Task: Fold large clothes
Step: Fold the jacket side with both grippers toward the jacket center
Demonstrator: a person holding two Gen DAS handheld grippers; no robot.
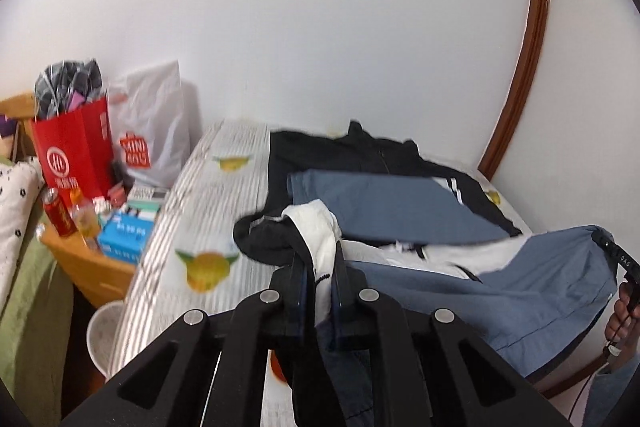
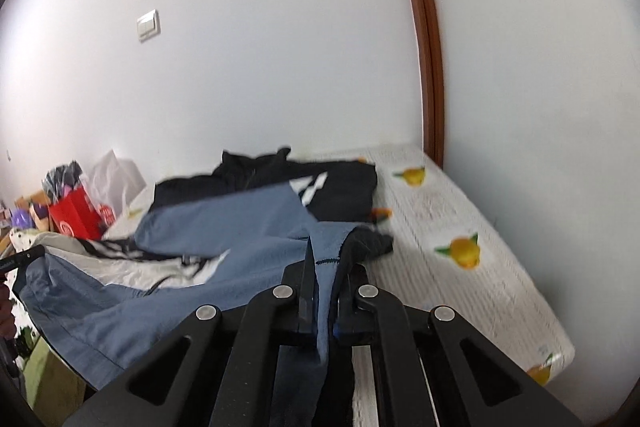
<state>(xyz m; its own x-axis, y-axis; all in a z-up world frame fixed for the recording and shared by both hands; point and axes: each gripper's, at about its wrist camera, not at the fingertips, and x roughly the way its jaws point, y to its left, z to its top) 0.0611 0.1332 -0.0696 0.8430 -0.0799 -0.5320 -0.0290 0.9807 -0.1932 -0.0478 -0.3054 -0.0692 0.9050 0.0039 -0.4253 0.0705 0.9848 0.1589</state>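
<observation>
A blue, white and black jacket (image 1: 460, 291) lies spread over a bed with a striped, fruit-print sheet (image 1: 188, 227). My left gripper (image 1: 318, 259) is shut on its white and black edge, near the bed's front. My right gripper (image 2: 326, 259) is shut on the blue hem with a black lining, and it also shows at the right edge of the left wrist view (image 1: 612, 251). The blue cloth hangs stretched between the two grippers (image 2: 120, 307). A blue sleeve (image 1: 380, 203) lies across a black garment with white stripes (image 1: 360, 147) at the back.
A wooden bedside table (image 1: 92, 267) left of the bed holds a red paper bag (image 1: 76, 151), a white plastic bag (image 1: 156, 123), a can and boxes. A white bin (image 1: 102, 335) stands below. White wall and a brown door frame (image 1: 524, 55) lie behind.
</observation>
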